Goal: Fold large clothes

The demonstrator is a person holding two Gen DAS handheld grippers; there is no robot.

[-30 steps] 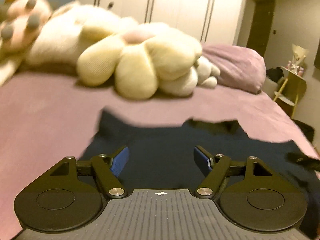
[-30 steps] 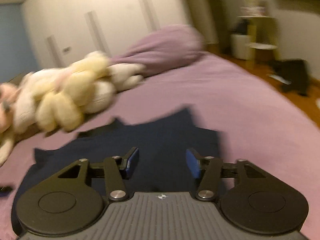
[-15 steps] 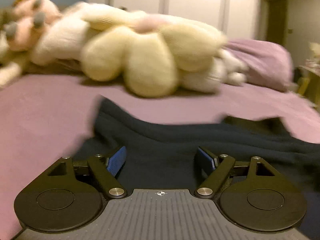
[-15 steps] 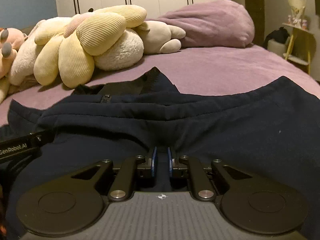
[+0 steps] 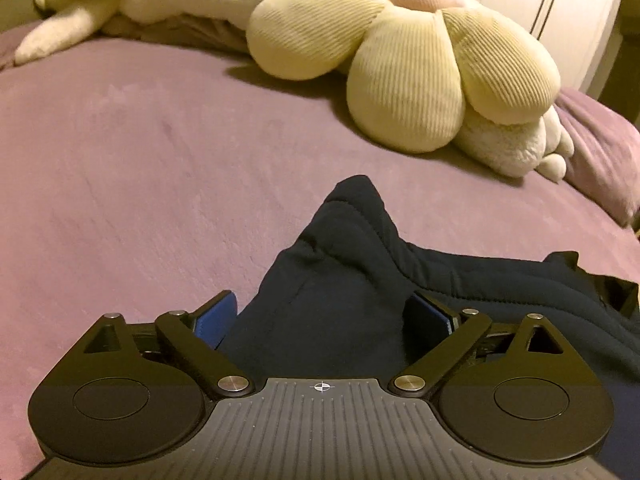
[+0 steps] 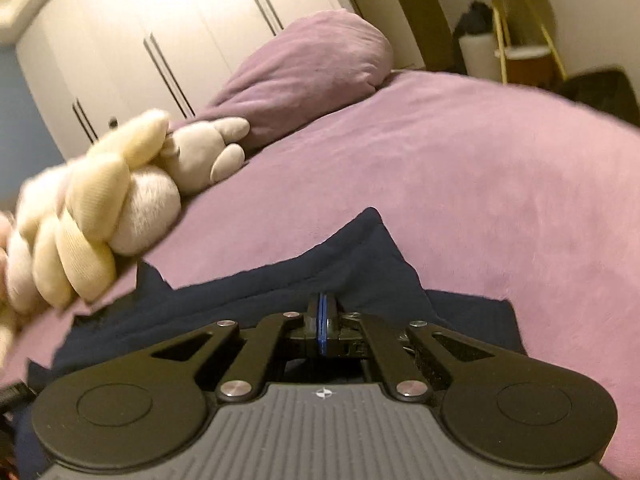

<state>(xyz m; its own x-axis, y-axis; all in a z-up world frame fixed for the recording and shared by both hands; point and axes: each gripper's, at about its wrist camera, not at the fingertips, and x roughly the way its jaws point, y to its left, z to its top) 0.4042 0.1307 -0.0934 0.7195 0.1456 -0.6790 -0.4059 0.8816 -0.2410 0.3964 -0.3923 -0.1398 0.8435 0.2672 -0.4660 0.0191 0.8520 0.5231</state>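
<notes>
Fingers of my right gripper [image 6: 322, 320] pinch the navy garment [image 6: 360, 264]; only my left gripper [image 5: 324, 316] view shows its fingers spread around a fold.

A wide bed with a soft purple plush cover [image 5: 140, 168] fills most of both views. On it lies a big pale-yellow flower-shaped cushion of ribbed fabric [image 5: 404, 64], with a pink round centre. A cream-white fluffy soft toy [image 5: 516, 148] lies partly under the cushion. Near the toy rests a purple pillow [image 6: 304, 72]. Behind the bed stands a white wardrobe with thin dark handles [image 6: 168, 40]. Beside the bed, farther back, stands a small yellow side table with thin legs [image 6: 520, 40].
</notes>
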